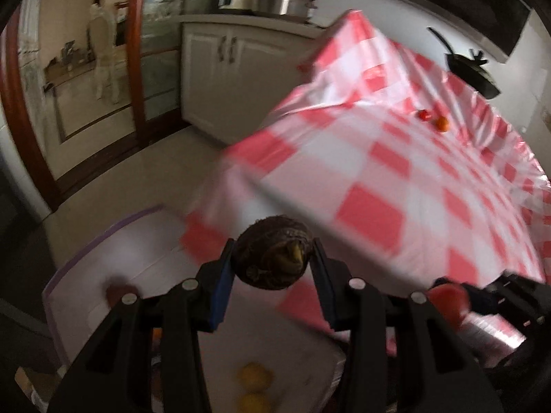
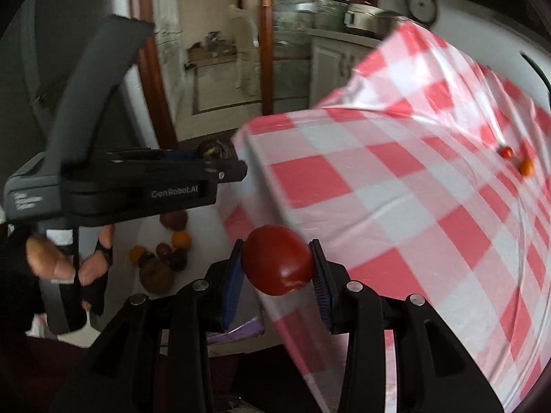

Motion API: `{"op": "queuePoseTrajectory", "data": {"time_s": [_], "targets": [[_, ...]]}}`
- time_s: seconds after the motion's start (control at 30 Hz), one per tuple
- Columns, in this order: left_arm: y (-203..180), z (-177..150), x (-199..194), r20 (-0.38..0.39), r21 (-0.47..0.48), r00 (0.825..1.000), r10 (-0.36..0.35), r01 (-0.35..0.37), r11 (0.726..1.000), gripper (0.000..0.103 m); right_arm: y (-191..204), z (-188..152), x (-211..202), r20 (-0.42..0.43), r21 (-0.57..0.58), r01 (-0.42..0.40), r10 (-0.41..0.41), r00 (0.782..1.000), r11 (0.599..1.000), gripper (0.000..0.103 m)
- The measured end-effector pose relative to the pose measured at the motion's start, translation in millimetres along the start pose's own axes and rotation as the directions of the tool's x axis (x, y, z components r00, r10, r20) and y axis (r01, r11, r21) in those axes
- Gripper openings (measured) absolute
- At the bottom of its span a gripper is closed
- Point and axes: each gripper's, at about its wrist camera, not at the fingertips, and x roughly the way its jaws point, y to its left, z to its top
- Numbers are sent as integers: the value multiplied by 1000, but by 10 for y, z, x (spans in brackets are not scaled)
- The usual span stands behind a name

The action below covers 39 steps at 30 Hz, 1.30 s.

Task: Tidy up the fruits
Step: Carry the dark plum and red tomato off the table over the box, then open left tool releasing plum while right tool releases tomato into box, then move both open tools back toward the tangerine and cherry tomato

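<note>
Left gripper (image 1: 273, 261) clamps a dark passion fruit (image 1: 273, 253); right gripper (image 2: 277, 265) clamps a tomato (image 2: 277, 260). Below the fingers, the white tray (image 1: 86, 275) holds several fruits; 2 small tomatoes (image 1: 434, 118) remain far ahead on the checkered tablecloth (image 1: 396, 179).

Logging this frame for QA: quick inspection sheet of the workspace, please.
Surface: table under a red-and-white checked plastic cloth; beside it, lower down, a white tray with a purple rim.
Job's things: small red fruit and small orange fruit side by side far out on the cloth; orange, yellow and brown fruits in the tray.
Clutter: nothing seen.
Grippers: left tool shut on a dark brown round fruit; right tool shut on a red tomato.
Cables: nothing seen.
Surroundings: white kitchen cabinets, steel pot, black pan, wood-framed glass doors. Images blurred.
</note>
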Motion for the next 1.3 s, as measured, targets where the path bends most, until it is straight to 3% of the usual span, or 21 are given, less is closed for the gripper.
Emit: {"op": "queuePoseTrajectory", "data": {"time_s": [0.27, 0.4, 0.57, 0.73, 0.87, 1.0, 1.1, 1.17, 1.2, 1.3], "targets": [[586, -454, 353, -159, -114, 983, 88, -107, 988, 43, 440, -127, 322, -102, -140, -85, 71, 992, 987, 38], [792, -639, 589, -256, -189, 962, 93, -144, 971, 43, 592, -270, 645, -199, -179, -118, 82, 977, 977, 38], [942, -821, 757, -330, -212, 936, 127, -204, 956, 43, 611, -451, 1087, -321, -175, -147, 85, 943, 973, 38], [1120, -990, 884, -409, -250, 901, 144, -263, 932, 43, 752, -529, 1295, -354, -231, -178, 88, 931, 957, 38], [1173, -965, 858, -399, -252, 900, 175, -291, 923, 44, 969, -567, 1410, -371, -312, -198, 73, 926, 929, 39], [1214, -962, 861, -411, -244, 889, 202, -321, 915, 45, 1159, -602, 1475, -379, -383, -221, 66, 923, 897, 39], [1257, -962, 858, -415, -246, 880, 231, -353, 903, 56, 1151, -625, 1502, -399, -372, -233, 72, 914, 898, 43], [1298, -958, 850, -414, -257, 876, 248, -375, 891, 71, 1074, -603, 1520, -408, -349, -221, 65, 911, 911, 61], [1306, -947, 838, -412, -263, 874, 257, -384, 885, 82, 1068, -604, 1512, -412, -335, -229, 77, 908, 914, 66], [1332, -914, 783, -392, -277, 878, 274, -397, 875, 93, 1110, -604, 1435, -397, -350, -248, 97, 913, 903, 76]]}}
